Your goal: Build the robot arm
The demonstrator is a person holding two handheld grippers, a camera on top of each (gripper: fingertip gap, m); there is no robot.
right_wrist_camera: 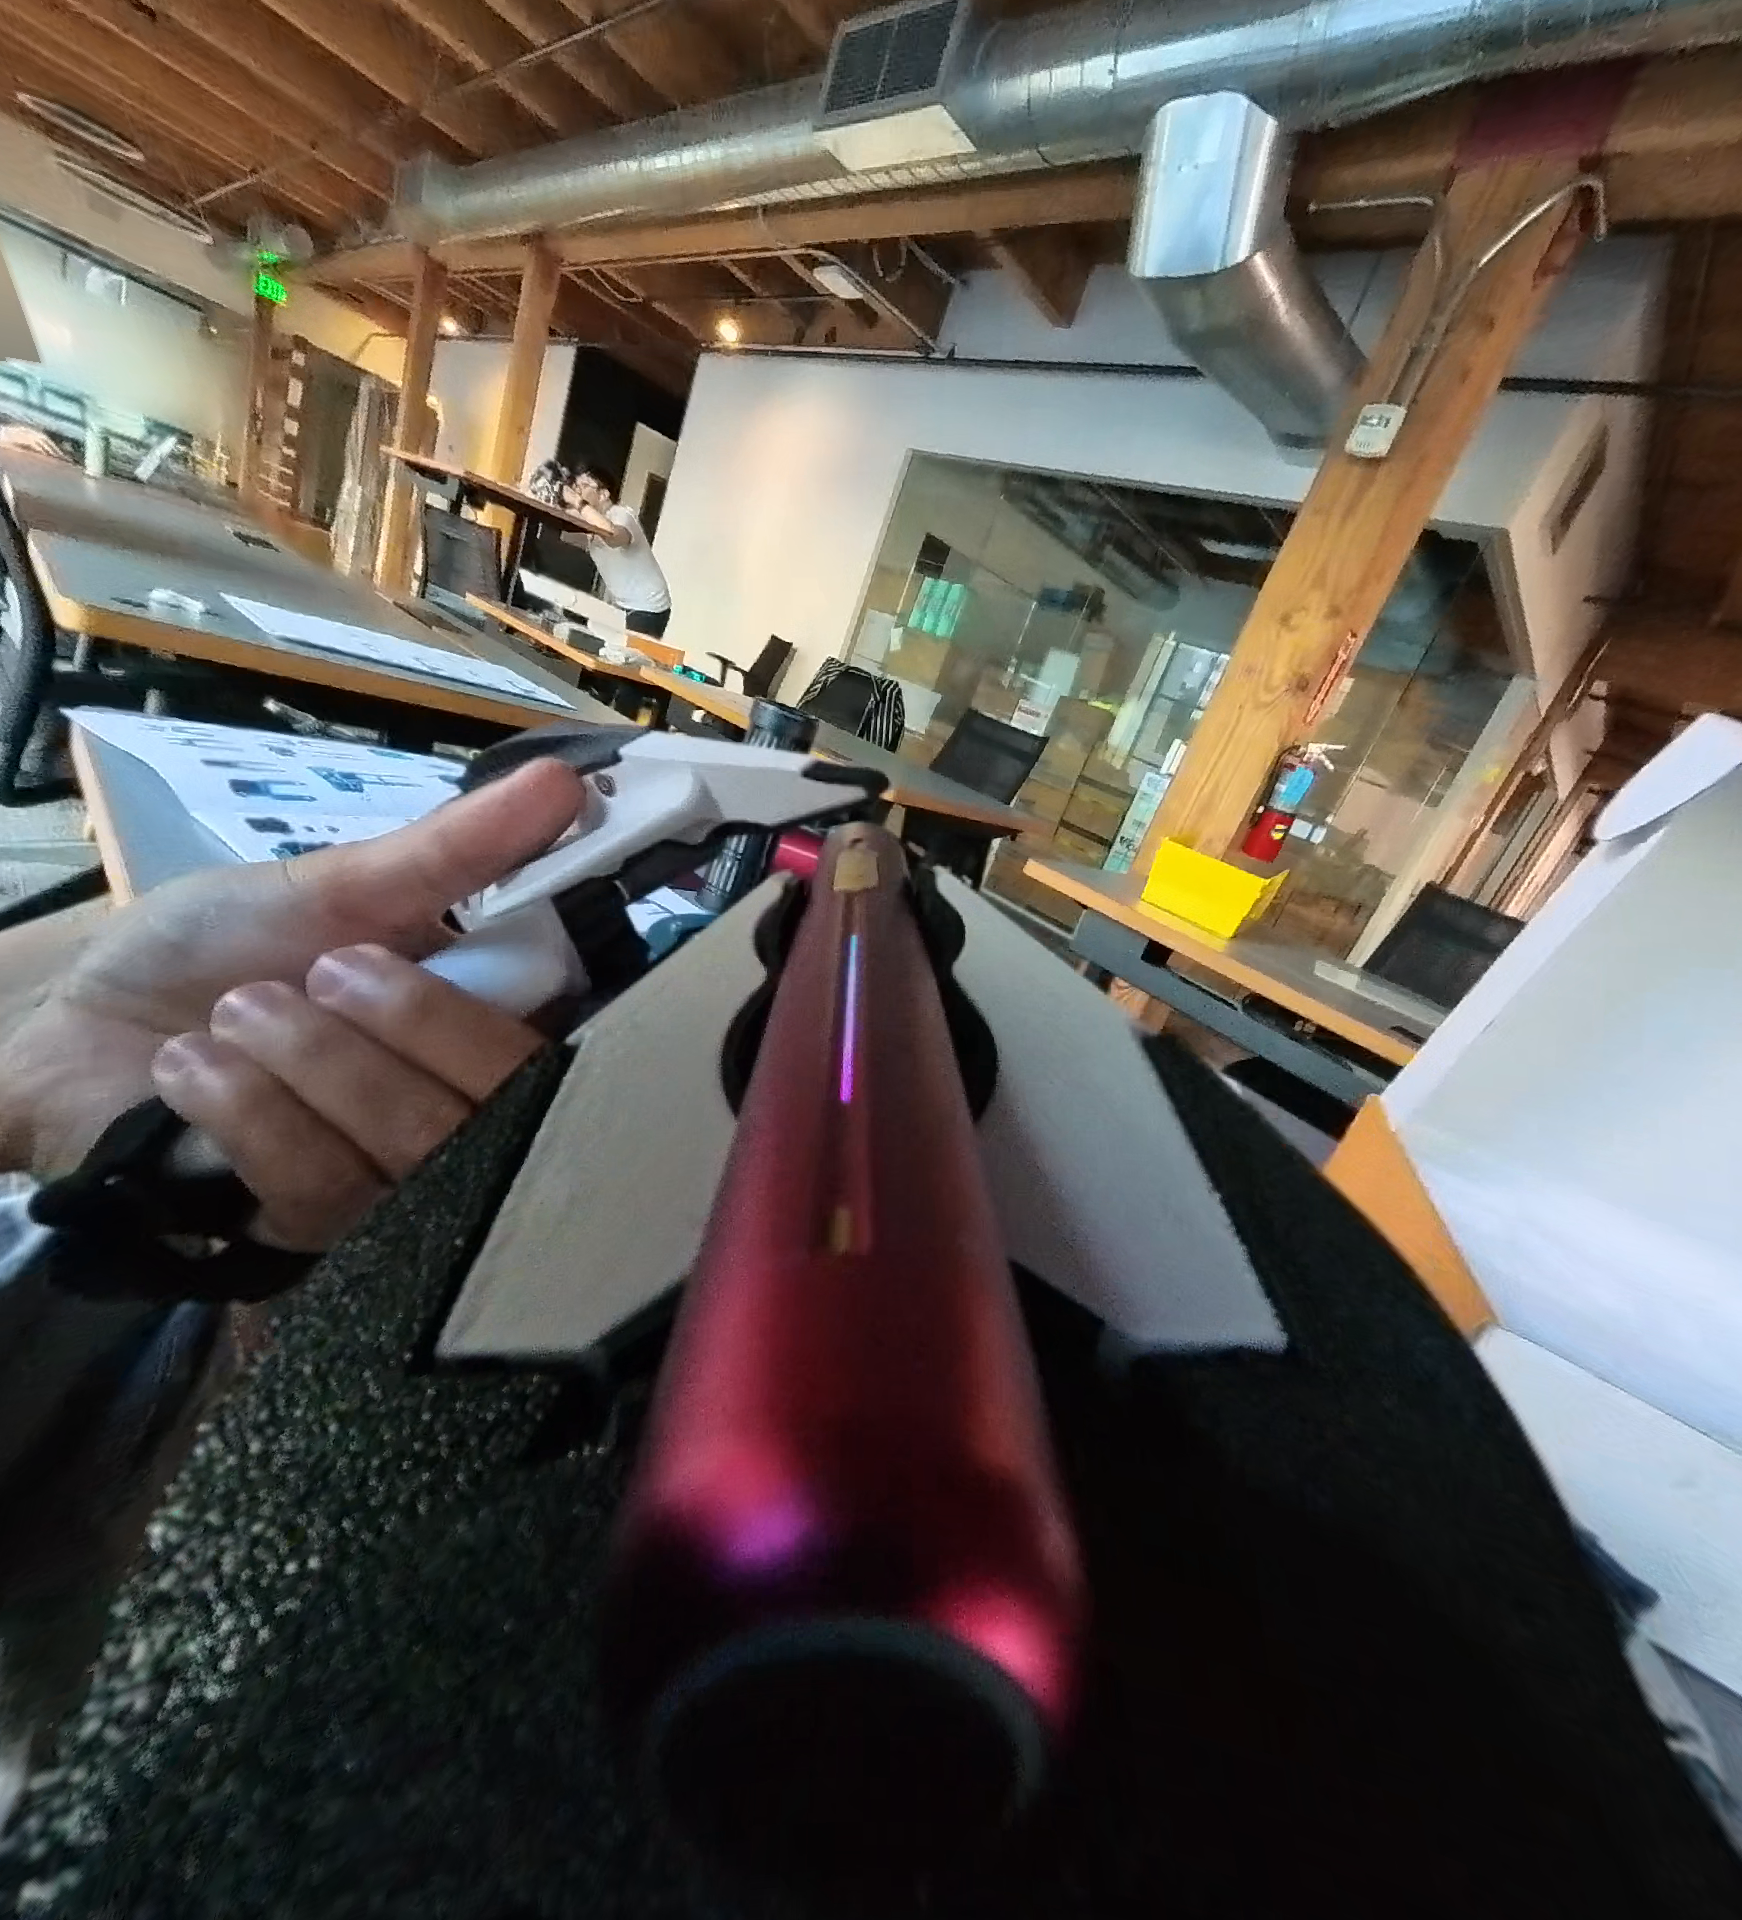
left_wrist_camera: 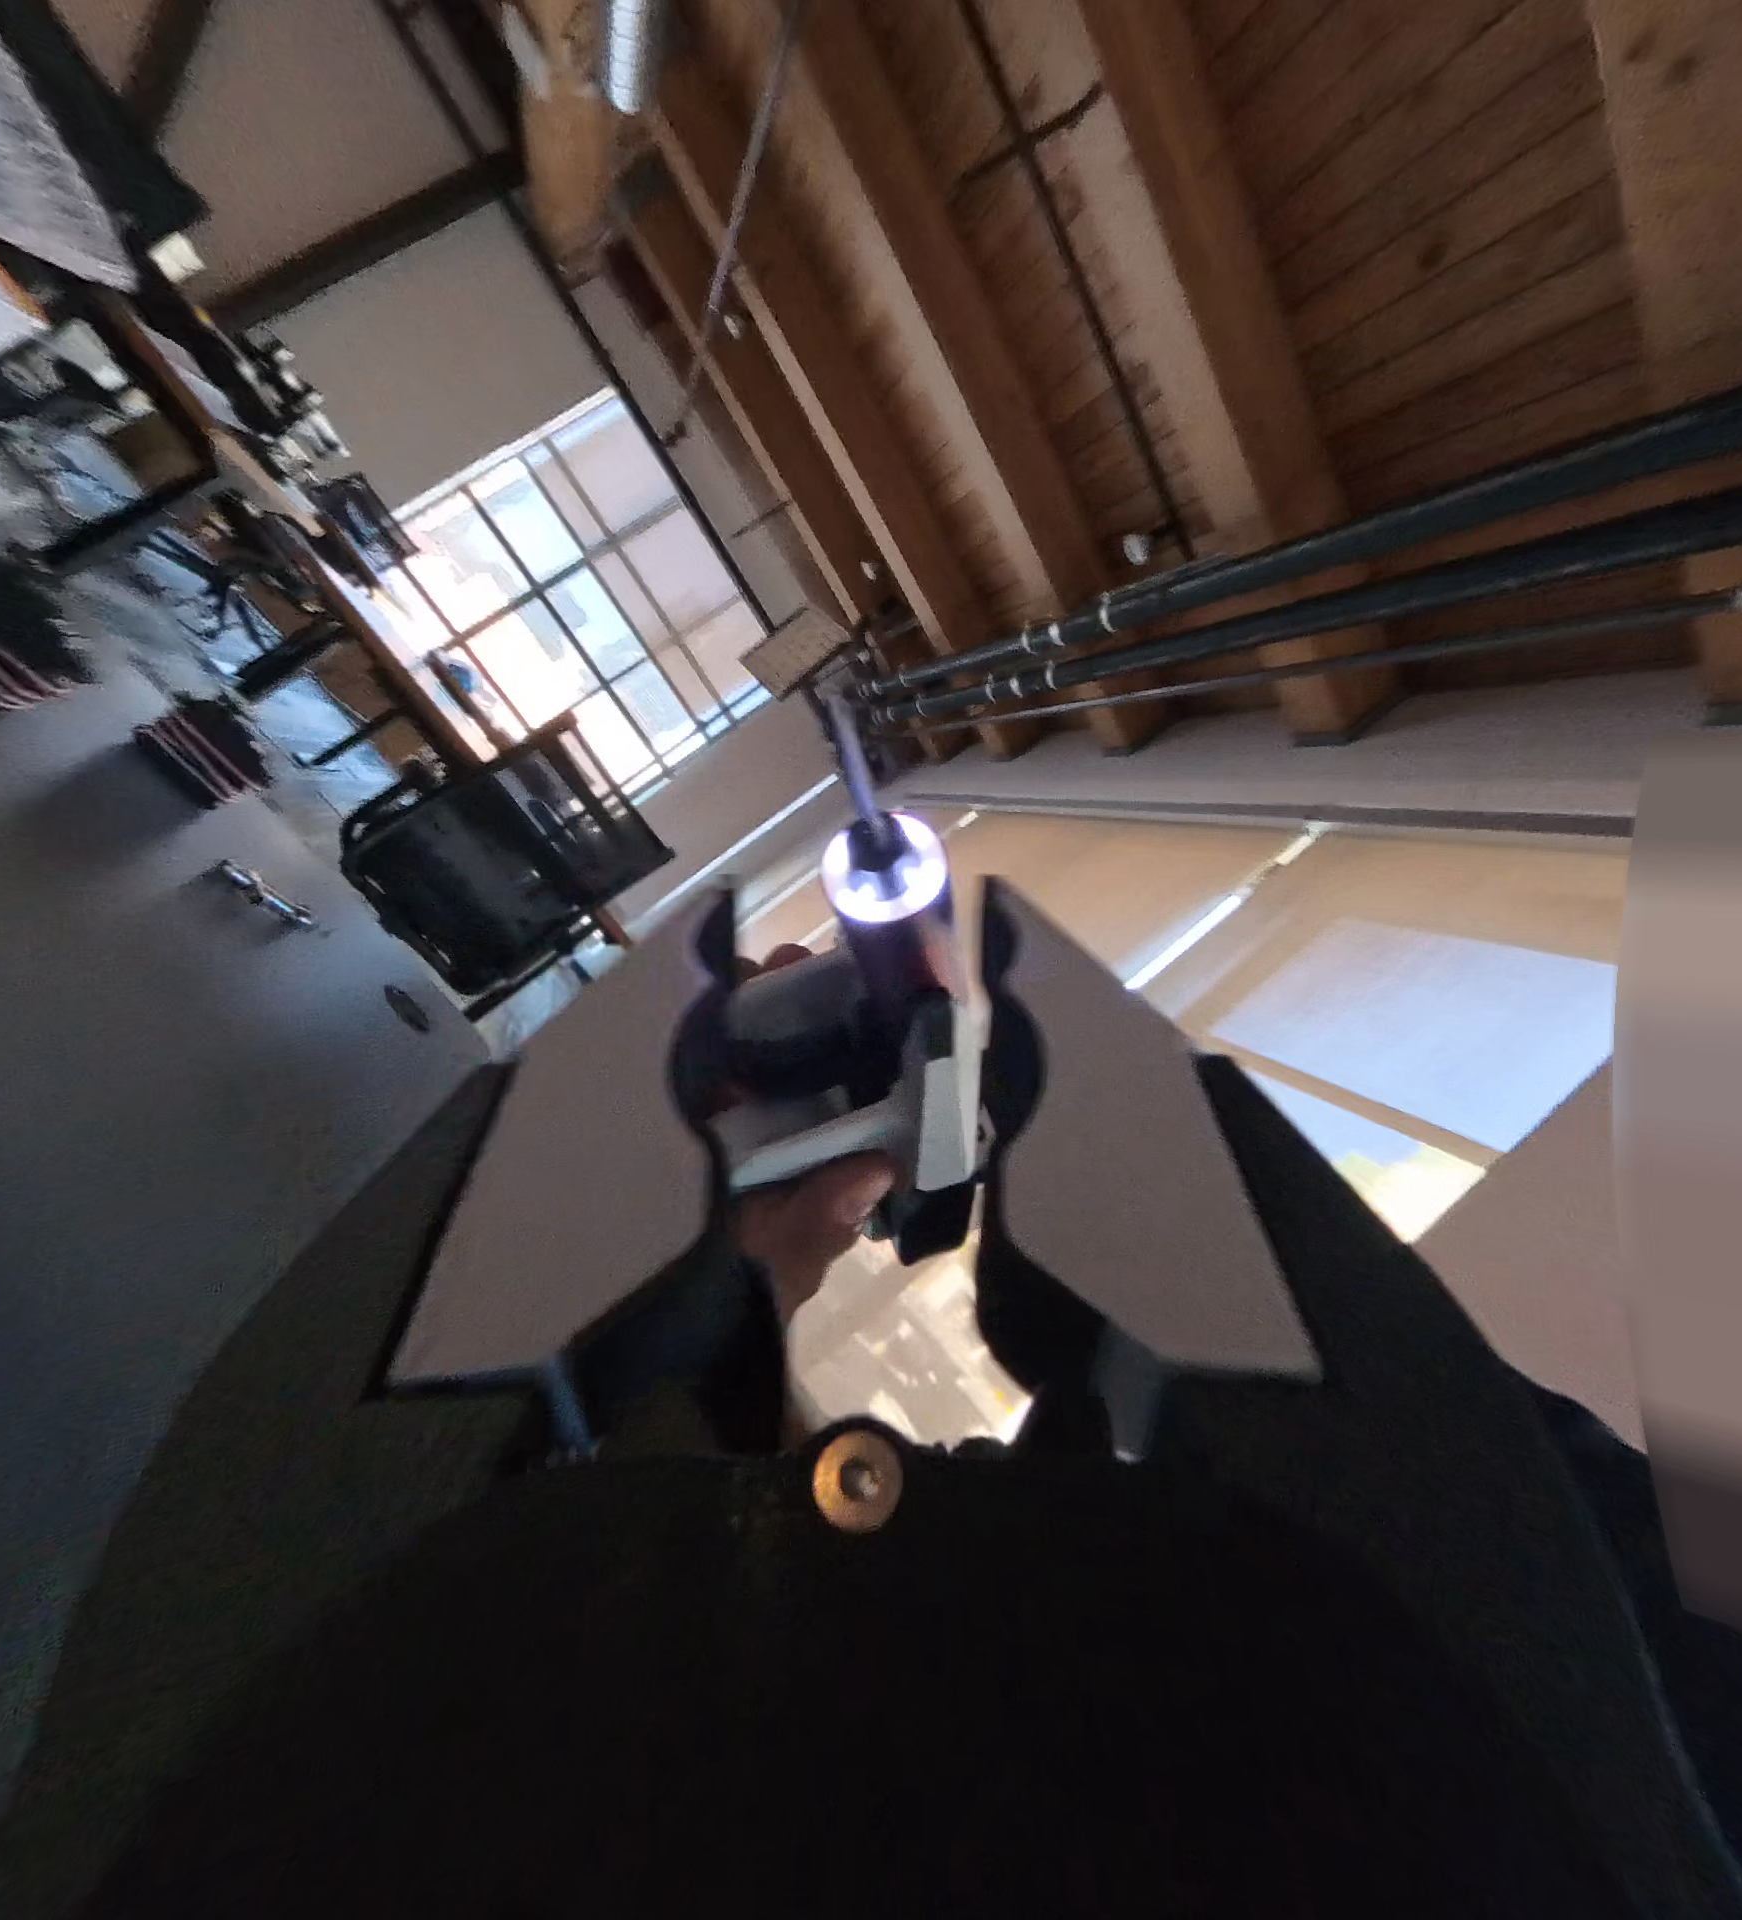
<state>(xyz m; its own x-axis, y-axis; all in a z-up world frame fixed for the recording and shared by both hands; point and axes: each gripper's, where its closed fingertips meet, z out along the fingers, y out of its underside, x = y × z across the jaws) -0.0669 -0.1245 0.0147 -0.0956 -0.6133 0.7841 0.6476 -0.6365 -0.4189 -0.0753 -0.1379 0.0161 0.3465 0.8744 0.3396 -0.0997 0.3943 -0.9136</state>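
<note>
Right wrist view looks along my right gripper (right_wrist_camera: pixel 851 894), whose two fingers are clamped on a red metallic screwdriver (right_wrist_camera: pixel 846 1195). Its barrel lies lengthwise between the white pads, the dark butt end close to the lens and the far end just past the fingertips. A thin lit stripe runs along the top of the barrel.

To the left, my left hand (right_wrist_camera: pixel 254 1018) wraps a white handle, with the forefinger stretched along its top and a black strap at the wrist. That handle reaches in to just beside the screwdriver's far end. A printed sheet (right_wrist_camera: pixel 254 779) lies on the desk behind the hand. An open white box (right_wrist_camera: pixel 1625 1039) stands close on the right. Farther back I see a yellow bin (right_wrist_camera: pixel 1210 883) on a desk, a fire extinguisher (right_wrist_camera: pixel 1282 800) at the foot of a wooden post (right_wrist_camera: pixel 1366 540), and a silver duct (right_wrist_camera: pixel 1231 260) overhead.

From the left wrist view, my left gripper (left_wrist_camera: pixel 856 925) is tilted up toward the plank ceiling (left_wrist_camera: pixel 1366 260), its jaws standing apart. The screwdriver's tip, ringed with white light, shows in the gap near the right-hand finger, its bit pointing away; I cannot tell whether it touches that finger. Black pipes (left_wrist_camera: pixel 1366 592) and a paned window (left_wrist_camera: pixel 576 592) lie beyond.
</note>
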